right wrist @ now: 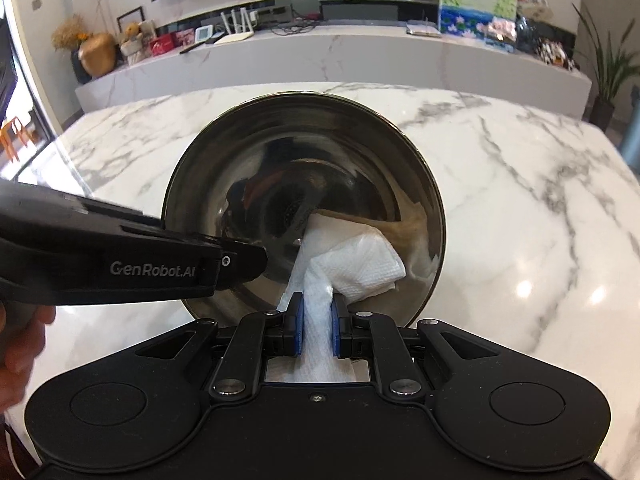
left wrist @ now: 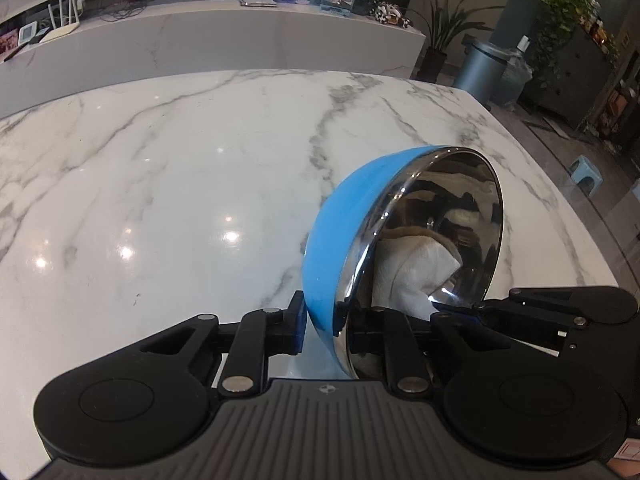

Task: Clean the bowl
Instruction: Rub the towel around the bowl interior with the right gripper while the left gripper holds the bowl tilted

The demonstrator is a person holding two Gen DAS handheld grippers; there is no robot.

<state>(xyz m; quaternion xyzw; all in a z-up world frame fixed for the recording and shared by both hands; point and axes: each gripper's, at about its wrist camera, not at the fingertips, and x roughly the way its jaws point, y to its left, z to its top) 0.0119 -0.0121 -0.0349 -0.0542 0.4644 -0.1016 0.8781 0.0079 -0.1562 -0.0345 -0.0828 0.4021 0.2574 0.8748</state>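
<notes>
the right gripper (right wrist: 317, 330) is closest, its blue pads (right wrist: 297, 328) pinched tight on a folded white paper towel (right wrist: 352, 268), which runs up from between them and lies pressed into the lower part of the bowl's steel inside. the bowl (right wrist: 304, 184) is blue outside and mirror-bright within; it is tipped up on its edge over the marble table (right wrist: 520, 208), its open side turned toward the right gripper. the left gripper (left wrist: 324, 320) has it by the rim: one blue pad sits against the blue outer wall and the other finger reaches inside, so the jaws are nearly closed and clamped on the thin wall. from the right wrist view the left gripper's black body comes in from the left side with its tip over the bowl's edge, and part of a hand (right wrist: 20, 340) shows at its handle. the towel shows again as a reflection in the polished metal. beyond the table runs a long marble ledge (left wrist: 200, 40) carrying a router, papers and pictures, with potted plants (left wrist: 444, 28) and a grey bin (left wrist: 484, 68) off to the right.
</notes>
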